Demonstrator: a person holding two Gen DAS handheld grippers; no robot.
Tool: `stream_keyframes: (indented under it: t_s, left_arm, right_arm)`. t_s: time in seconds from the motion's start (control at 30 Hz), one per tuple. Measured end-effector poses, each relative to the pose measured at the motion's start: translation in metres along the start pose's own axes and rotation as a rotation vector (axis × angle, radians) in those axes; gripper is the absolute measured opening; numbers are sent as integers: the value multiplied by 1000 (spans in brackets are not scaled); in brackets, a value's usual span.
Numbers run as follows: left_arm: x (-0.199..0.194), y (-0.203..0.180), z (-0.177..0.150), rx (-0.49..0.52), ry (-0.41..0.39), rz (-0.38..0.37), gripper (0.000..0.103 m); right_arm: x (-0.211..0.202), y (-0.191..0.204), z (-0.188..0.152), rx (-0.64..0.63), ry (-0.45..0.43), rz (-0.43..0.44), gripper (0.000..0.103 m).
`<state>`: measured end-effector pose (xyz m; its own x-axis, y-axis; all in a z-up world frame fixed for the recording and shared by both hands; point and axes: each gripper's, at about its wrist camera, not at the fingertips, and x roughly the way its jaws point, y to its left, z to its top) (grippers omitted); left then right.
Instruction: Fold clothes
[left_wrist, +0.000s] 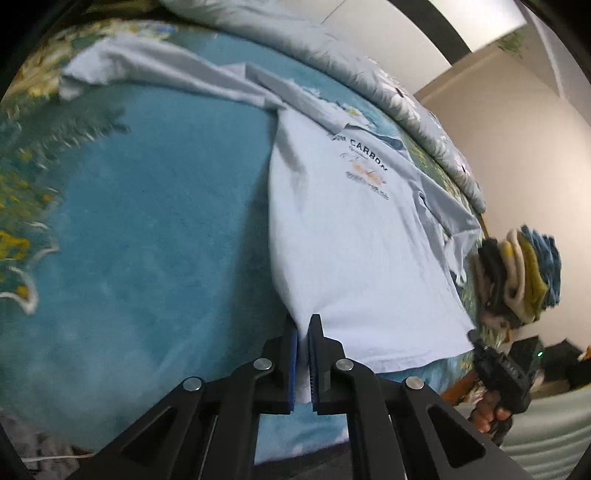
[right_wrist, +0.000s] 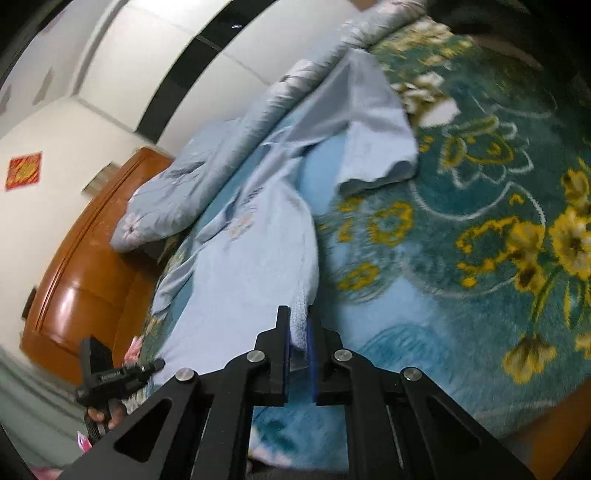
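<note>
The pale blue T-shirt reads "CARBON" in dark print. The left gripper and right gripper each pinch its hem.

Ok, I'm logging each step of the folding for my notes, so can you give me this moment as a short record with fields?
garment: pale blue T-shirt, printed side up, partly folded
surface: teal flowered blanket
left gripper: shut on the T-shirt's near edge
right gripper: shut on the T-shirt's near edge
sleeve: lying spread on the blanket
behind: grey-blue quilt bunched along the far side
fold: not finished
</note>
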<state>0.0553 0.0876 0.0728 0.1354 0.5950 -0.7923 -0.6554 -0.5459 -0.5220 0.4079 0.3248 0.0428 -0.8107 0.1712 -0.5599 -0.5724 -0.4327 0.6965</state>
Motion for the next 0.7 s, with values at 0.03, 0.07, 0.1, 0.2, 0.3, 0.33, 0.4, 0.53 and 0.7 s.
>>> stream_keyframes:
  t_s: [0.03, 0.07, 0.1, 0.2, 0.3, 0.33, 0.4, 0.53, 0.7]
  left_arm:
    - [-4, 0, -5, 16, 0, 13, 5]
    - [-2, 3, -10, 18, 12, 26, 6]
    - [1, 7, -15, 15, 27, 36, 6]
    - [15, 24, -20, -43, 58, 24, 6]
    - [13, 23, -18, -23, 49, -4, 7]
    - [8, 19, -16, 7, 40, -12, 9]
    - [-4, 14, -12, 60, 8, -36, 10]
    - [-29, 13, 1, 146, -84, -41, 28]
    - [-10, 9, 59, 145, -126, -44, 40]
  right_arm:
    - [-3, 4, -4, -15, -2, 10, 8]
    - [-6, 8, -9, -30, -3, 20, 8]
    - [-4, 6, -11, -27, 6, 7, 8]
    - [3, 0, -17, -19, 36, -36, 8]
    - [5, -7, -19, -8, 59, -58, 8]
    - [4, -5, -19, -23, 58, -58, 10]
    - [-1, 1, -16, -44, 46, -55, 13]
    - [-18, 3, -2, -74, -5, -93, 37]
    - [-1, 20, 52, -116, -9, -171, 39]
